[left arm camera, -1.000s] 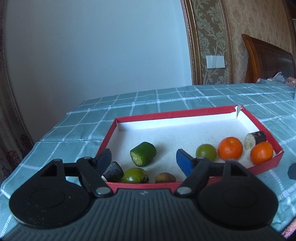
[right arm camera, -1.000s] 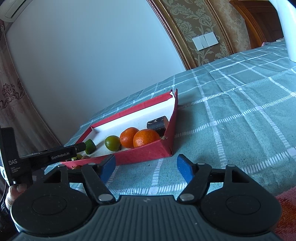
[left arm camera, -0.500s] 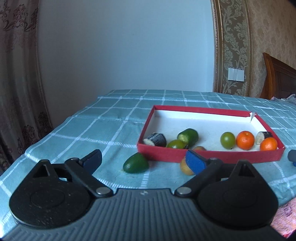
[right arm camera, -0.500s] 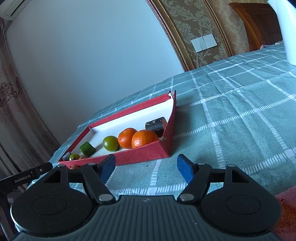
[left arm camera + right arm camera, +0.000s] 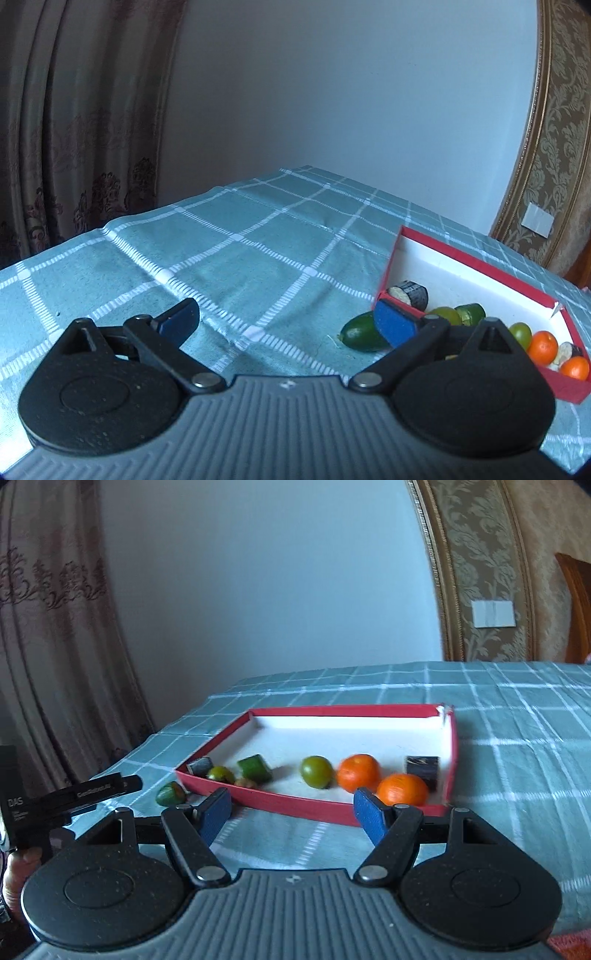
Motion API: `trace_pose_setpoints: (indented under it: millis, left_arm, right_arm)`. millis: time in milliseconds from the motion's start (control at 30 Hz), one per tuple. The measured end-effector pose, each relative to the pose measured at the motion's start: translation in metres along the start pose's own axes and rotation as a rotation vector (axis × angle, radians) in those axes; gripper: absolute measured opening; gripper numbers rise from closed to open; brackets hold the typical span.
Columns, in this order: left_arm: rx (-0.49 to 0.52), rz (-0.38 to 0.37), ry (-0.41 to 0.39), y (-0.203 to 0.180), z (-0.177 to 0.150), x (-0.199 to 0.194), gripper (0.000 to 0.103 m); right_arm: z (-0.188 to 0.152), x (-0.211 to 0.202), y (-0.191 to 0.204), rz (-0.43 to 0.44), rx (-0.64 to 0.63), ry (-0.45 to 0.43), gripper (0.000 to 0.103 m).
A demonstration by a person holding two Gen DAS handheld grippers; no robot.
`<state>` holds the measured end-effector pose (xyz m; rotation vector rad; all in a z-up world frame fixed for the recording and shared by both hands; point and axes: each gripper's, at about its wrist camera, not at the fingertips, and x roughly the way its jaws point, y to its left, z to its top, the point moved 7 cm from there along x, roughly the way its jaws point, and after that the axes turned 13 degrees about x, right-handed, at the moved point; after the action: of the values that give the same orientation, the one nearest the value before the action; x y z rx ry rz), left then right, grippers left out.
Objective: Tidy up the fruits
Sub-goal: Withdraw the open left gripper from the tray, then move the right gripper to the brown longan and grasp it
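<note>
A red tray (image 5: 303, 806) with a white floor holds two oranges (image 5: 358, 771), a round green fruit (image 5: 316, 771), a cut green piece (image 5: 255, 768) and two dark cut pieces (image 5: 199, 766). One green fruit (image 5: 360, 334) lies on the cloth just outside the tray's left corner, partly behind a blue pad. My left gripper (image 5: 286, 325) hovers over bare cloth left of the tray; its jaws are opening wide with nothing between them. My right gripper (image 5: 291, 816) faces the tray's front wall, open and empty.
A teal checked cloth (image 5: 236, 251) covers the table, whose edge falls away at the left toward brown curtains (image 5: 74, 129). In the right wrist view a hand (image 5: 18, 864) holds the left gripper's black body (image 5: 92, 794) at the far left.
The left gripper has pulled back from the tray and swung left, its jaws spreading wider. The right view has turned to face the tray; its jaws stand as before.
</note>
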<state>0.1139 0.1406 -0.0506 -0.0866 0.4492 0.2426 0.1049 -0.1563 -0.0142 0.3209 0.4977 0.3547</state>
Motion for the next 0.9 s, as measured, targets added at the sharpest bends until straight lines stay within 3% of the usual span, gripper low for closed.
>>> trace_pose_setpoints:
  millis: [200, 300, 633, 900]
  left_arm:
    - [0.013, 0.0, -0.001, -0.002, 0.0, 0.001, 0.1]
    - [0.0, -0.01, 0.003, -0.001, 0.0, 0.002, 0.1]
    - [-0.037, -0.024, 0.001, 0.003, -0.001, 0.003, 0.1]
    - [-0.039, -0.032, 0.007, 0.002, -0.002, 0.004, 0.1]
  right_arm:
    - [-0.015, 0.04, 0.049, 0.025, -0.166, 0.062, 0.073]
    - [-0.026, 0.059, 0.06, 0.011, -0.212, 0.085, 0.064]
    - [-0.046, 0.098, 0.079, 0.003, -0.228, 0.166, 0.04]
    - [-0.044, 0.121, 0.075, -0.056, -0.207, 0.189, 0.04]
